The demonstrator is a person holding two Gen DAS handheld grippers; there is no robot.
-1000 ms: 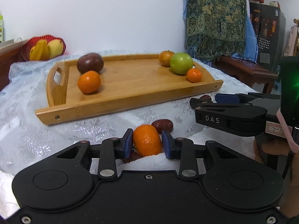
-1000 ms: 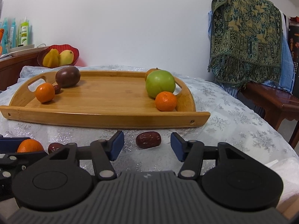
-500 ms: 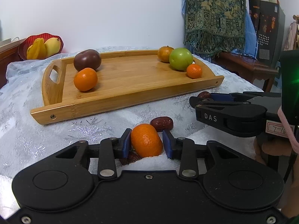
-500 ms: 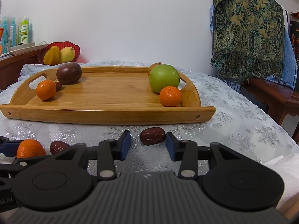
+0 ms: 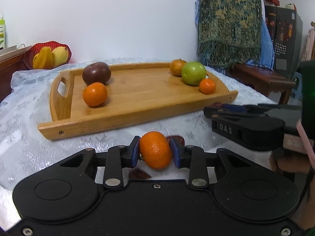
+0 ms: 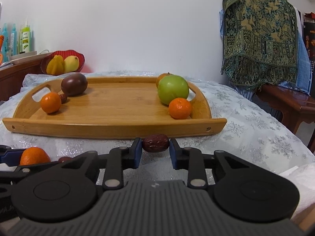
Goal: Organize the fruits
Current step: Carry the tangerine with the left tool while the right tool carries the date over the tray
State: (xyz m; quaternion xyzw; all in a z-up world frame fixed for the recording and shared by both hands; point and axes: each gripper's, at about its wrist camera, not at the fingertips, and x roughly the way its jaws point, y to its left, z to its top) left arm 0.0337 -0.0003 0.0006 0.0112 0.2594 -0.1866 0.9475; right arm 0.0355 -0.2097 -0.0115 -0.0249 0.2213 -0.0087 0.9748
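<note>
Right wrist view has the right gripper [image 6: 155,150] clamped on a wrinkly red date [image 6: 155,143], pinched by its two ends near the pad tips, just in front of the wooden tray [image 6: 110,126]. That's a skimpy hold, so I'd guess it could pop out when lifted over the near rim. Over on the left, the left gripper [image 5: 155,151] is squeezing a mandarin [image 5: 156,149] above the white cloth [image 5: 25,129], with two more dates lying right around it. The round peel could roll in the pads, and both grippers sit close enough to bump.
</note>
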